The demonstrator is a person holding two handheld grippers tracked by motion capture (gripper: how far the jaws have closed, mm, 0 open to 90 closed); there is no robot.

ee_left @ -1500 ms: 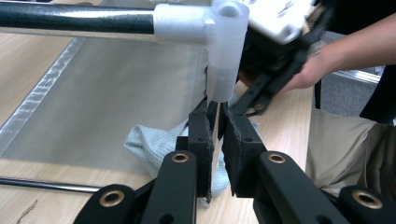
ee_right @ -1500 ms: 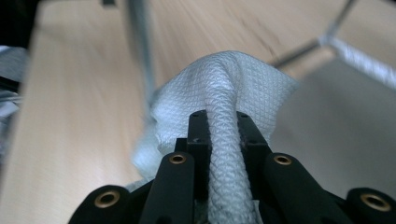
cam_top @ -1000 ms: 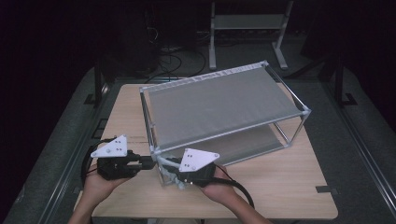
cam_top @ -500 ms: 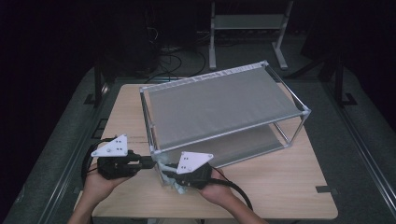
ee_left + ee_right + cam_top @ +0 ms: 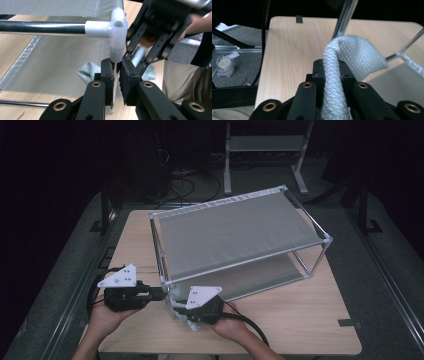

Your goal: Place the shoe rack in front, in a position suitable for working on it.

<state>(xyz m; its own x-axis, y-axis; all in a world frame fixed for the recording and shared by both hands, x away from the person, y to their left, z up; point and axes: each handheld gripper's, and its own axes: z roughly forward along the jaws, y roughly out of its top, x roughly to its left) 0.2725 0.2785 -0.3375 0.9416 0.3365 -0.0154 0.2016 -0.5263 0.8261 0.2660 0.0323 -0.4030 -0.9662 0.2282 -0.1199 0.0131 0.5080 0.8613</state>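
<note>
Now the right gripper [image 5: 328, 65] jaws clamp a quilted grey cloth [image 5: 352, 55] — the left gripper [image 5: 116, 65] jaws pinch the rack's thin upright post [image 5: 114, 82].

From above I see a bright tabletop [image 5: 300, 320] in a very dark room; the floor around it is almost black. The light seems to come from above. That picture is soft and a bit grainy. My left claw [image 5: 116, 75] looks sharp up close, but the other claw [image 5: 160, 32] behind it is blurry. The cloth [image 5: 347, 62] is clear, and the far tabletop edge is fuzzy.
</note>
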